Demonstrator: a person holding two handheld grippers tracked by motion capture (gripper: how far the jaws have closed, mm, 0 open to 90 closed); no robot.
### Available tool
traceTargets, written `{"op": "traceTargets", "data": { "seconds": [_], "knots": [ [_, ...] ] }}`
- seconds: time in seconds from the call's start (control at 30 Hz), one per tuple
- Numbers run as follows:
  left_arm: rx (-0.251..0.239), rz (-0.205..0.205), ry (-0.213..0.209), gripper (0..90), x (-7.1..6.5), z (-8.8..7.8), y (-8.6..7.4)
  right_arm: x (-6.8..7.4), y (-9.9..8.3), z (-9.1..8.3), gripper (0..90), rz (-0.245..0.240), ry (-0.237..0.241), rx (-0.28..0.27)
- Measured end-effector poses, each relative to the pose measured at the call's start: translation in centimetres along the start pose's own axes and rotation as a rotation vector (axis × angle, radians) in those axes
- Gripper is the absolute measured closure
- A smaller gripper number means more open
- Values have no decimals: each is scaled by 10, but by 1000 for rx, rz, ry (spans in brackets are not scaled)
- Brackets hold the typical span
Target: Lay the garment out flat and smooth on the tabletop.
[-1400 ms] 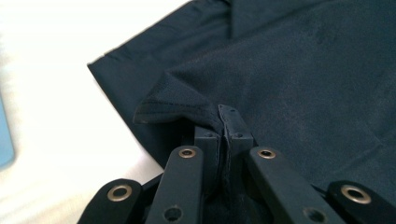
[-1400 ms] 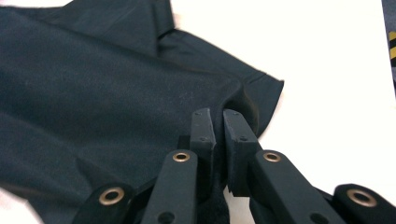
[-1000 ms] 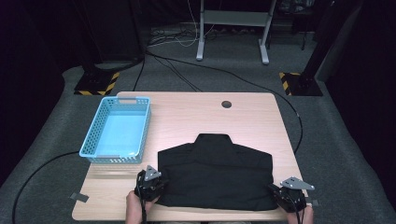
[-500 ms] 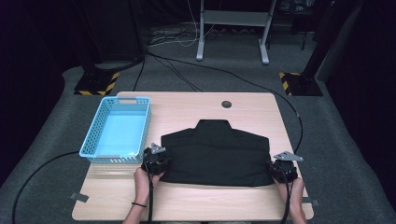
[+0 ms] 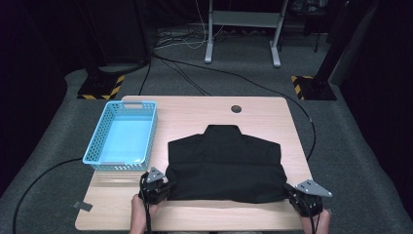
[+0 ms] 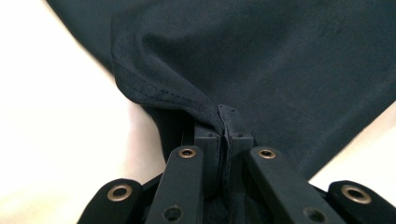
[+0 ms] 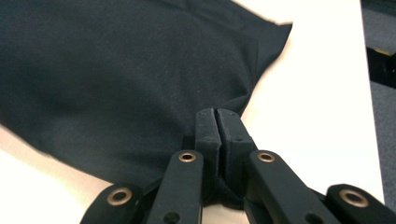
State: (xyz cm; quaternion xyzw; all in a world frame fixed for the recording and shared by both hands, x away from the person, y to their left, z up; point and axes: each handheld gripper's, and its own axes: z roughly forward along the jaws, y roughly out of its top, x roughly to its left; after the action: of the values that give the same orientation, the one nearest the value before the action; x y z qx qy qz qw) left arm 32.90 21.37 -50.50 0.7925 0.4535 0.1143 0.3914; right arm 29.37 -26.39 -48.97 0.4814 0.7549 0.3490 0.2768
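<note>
High view shows one black shirt (image 5: 225, 165) lying flat on the near middle of one wooden table (image 5: 195, 109); one blue basket (image 5: 122, 137) sits just to its left; two grippers work the near edge; the left gripper (image 5: 160, 184) pinches the shirt's near left corner, the right gripper (image 5: 296, 195) its near right corner, each pair of jaws pressed together on cloth.
</note>
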Motion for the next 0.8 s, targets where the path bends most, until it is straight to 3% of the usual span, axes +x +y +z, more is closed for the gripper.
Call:
{"op": "traceTargets", "data": {
  "seconds": [0.13,0.23,0.3,0.37,0.5,0.57,0.63,0.73,0.77,0.8],
  "knots": [
    [25,15,-13,863,-3,-3,-10,6,-16,-5,854,-9,27,49],
    [24,11,-7,713,-2,-7,-5,5,-18,-7,693,10,44,59],
    [3,6,15,576,-2,-11,3,0,-11,-11,538,58,59,27],
    [-12,-3,37,469,1,-12,14,-5,3,-13,474,79,55,-4],
    [-3,-34,42,403,12,0,32,-16,23,3,400,129,88,1],
    [12,-47,46,424,17,8,37,-22,30,17,411,149,118,27],
    [29,-52,37,504,20,15,40,-26,34,31,451,169,129,63],
    [37,-28,23,720,18,18,39,-29,35,41,642,180,131,81],
    [37,-28,23,782,18,18,39,-29,35,41,642,180,131,81],
    [36,-14,24,782,16,17,38,-28,34,41,732,176,126,78]
  ]
}}
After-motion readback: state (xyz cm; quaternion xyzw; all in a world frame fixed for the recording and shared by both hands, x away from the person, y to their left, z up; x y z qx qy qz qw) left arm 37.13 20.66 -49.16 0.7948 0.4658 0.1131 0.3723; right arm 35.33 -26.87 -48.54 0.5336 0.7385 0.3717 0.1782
